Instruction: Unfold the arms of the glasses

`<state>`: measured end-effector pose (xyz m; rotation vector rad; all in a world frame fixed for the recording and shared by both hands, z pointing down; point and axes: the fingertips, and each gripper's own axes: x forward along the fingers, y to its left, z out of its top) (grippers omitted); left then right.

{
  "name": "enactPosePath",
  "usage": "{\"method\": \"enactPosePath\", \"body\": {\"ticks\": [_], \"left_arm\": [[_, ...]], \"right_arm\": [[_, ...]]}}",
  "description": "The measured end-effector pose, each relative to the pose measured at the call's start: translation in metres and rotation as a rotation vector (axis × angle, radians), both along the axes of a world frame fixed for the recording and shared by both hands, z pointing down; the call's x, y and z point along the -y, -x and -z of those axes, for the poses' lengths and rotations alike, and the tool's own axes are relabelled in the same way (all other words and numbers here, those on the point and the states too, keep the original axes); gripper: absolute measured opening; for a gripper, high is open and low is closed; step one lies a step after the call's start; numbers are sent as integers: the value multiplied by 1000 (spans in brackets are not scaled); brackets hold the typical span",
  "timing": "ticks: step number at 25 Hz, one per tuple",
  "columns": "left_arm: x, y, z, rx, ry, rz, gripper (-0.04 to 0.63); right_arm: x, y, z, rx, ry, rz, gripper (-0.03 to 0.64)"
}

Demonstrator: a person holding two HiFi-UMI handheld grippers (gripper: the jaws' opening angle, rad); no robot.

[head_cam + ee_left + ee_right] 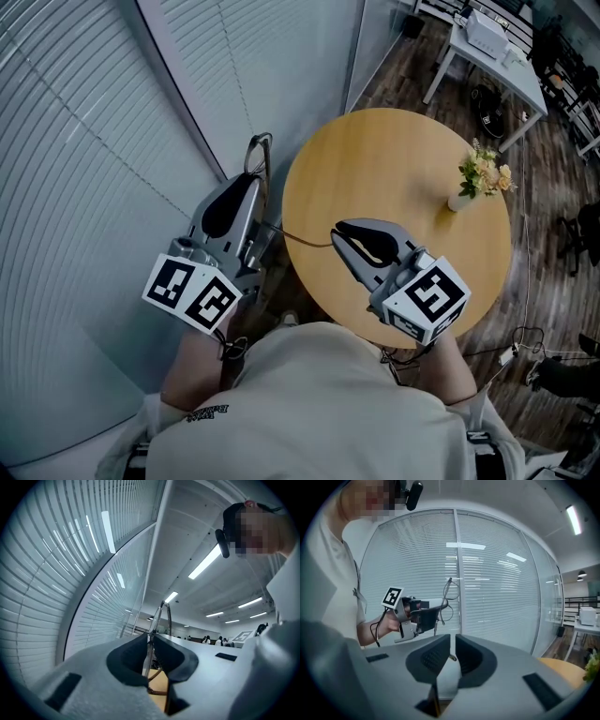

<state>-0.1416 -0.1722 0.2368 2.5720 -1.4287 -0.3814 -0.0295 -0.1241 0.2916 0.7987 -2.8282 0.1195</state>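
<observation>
**Two hand-held grippers sharing one pair of glasses at the table's edge**

The left hand-held gripper (251, 176) is hanging just off the left edge of the round table (412, 150). Its jaws are clamping the thin rim of the glasses (260, 150), which are standing upright above the pads and beside the table rather than over it. Gripping the front of the frame is leaving the hinges and both arms free to swing.

One slim brown temple arm (305, 241) is reaching from the frame across the table's near-left edge to the right hand-held gripper (345, 232), which is hovering over the near part of the table. Its jaws are standing almost together, and a small brown tip is showing in the slit between them. So it is most likely pinching the end of that arm, with the left one acting as the anchor.

In the left gripper view a second brown arm is lying crosswise under the jaws, apparently not yet opened. Since the hinge looks delicate, following its arc is probably mattering more than force. A vase of flowers (483, 178) is standing at the table's far right, well apart.
</observation>
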Motion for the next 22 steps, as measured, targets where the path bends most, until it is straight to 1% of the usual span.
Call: {"method": "enactPosePath", "body": {"ticks": [3, 5, 8, 12, 17, 20, 22], "left_arm": [[-1, -3, -6, 33, 7, -13, 52], [0, -5, -7, 38, 13, -20, 52], [0, -13, -10, 50, 18, -40, 52], [-3, -27, -14, 76, 20, -76, 52], [-7, -44, -20, 108, 20, -112, 52], [-15, -56, -21, 112, 18, -123, 52], [-16, -58, -23, 114, 19, -131, 52]], "right_arm": [[1, -3, 2, -5, -16, -12, 37], [2, -4, 12, -4, -40, -11, 37], [4, 0, 25, -19, -81, 12, 37], [3, 10, 30, -68, -125, 59, 37], [-7, 28, 24, -125, -130, 147, 37], [-11, 29, 16, -174, -124, 162, 37], [-6, 34, 10, -186, -123, 161, 37]]}}
